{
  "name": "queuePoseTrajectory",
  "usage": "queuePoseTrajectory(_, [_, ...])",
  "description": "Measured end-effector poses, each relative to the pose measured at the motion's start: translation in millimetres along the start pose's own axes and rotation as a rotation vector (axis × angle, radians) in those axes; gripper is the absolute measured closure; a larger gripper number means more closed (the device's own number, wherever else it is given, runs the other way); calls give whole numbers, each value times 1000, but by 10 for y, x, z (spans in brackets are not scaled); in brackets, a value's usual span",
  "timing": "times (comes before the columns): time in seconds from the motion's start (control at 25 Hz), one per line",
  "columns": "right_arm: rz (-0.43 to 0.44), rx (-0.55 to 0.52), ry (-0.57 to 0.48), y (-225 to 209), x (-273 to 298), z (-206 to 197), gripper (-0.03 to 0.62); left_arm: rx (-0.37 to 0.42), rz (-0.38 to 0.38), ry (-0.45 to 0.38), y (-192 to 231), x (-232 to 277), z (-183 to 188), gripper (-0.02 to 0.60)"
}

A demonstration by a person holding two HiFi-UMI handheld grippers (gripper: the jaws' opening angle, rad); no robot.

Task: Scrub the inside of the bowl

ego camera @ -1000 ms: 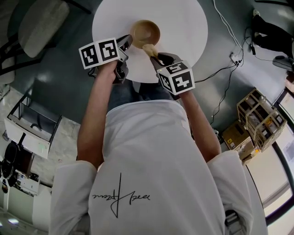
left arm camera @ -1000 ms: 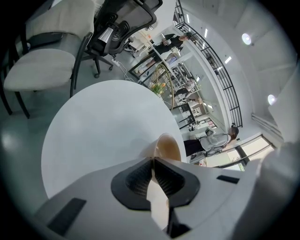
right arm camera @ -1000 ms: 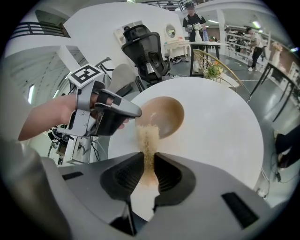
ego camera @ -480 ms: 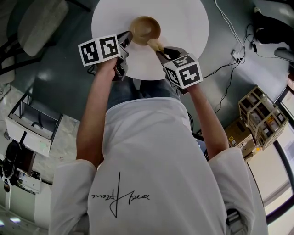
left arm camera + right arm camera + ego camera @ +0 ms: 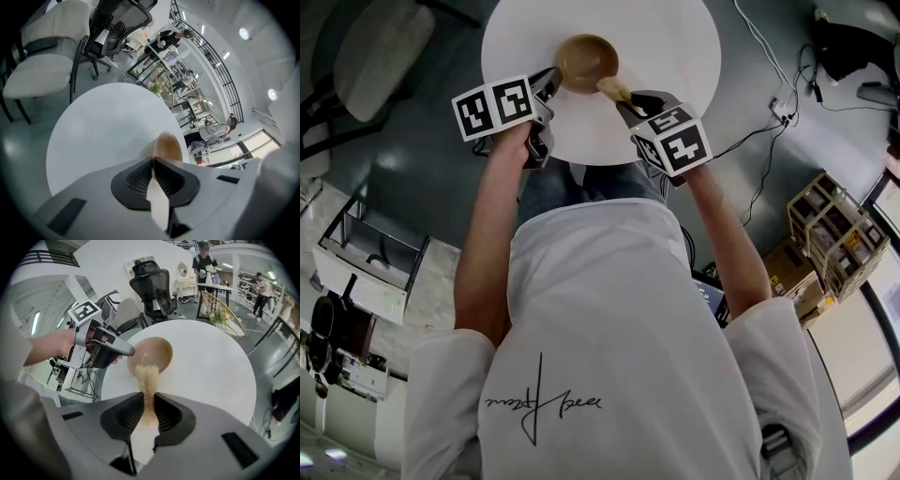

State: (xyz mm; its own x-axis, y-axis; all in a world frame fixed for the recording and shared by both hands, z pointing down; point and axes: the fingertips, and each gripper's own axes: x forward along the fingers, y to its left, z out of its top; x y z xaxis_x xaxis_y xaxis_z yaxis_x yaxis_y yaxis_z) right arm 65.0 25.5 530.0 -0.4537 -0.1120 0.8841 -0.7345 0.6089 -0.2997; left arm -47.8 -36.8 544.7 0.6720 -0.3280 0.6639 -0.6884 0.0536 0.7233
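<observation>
The head view looks steeply down from high overhead onto the round bench (image 5: 675, 56) at the far end. Both gripper views sit low, close by its near edge, facing the bowl (image 5: 159, 352) all three share.

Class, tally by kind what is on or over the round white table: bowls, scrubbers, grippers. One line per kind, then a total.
Bowls: 1, the wooden bowl
Scrubbers: 1, the beige scrubber
Grippers: 2, the left gripper and the right gripper
Total: 4
</observation>
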Motion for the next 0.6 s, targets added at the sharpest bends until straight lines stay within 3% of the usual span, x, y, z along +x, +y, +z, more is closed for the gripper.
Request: queuePoseTrajectory(0.6, [-56,-32,-20,-261,-78,91,511,8,8,7,-8,-2,-5,561])
